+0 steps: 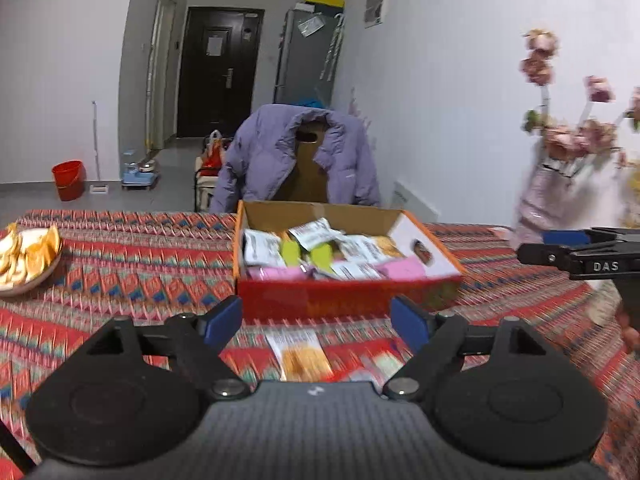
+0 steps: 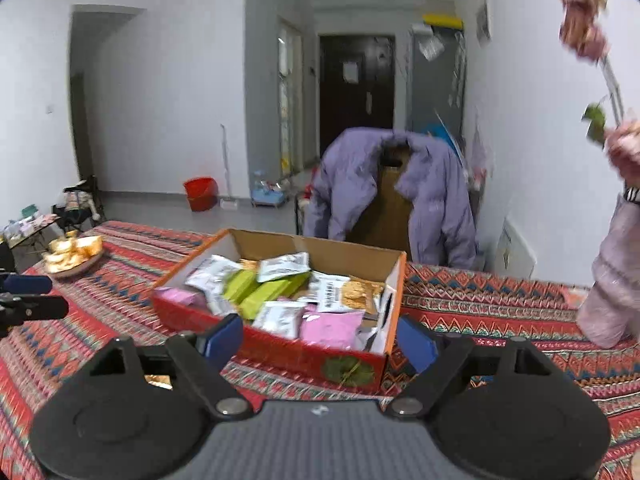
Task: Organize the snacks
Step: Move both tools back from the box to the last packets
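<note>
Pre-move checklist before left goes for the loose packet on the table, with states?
1. Left gripper open and empty: ok.
2. Loose snack packet lies on the tablecloth between the fingers, in front of the box: ok.
3. Packet outline sharp enough to aim: not ok, blurred.
4. Right gripper open, empty: ok.
5. Room left in the box: cannot tell, many packets already inside.
6. Vase stands apart from the box: ok.
</note>
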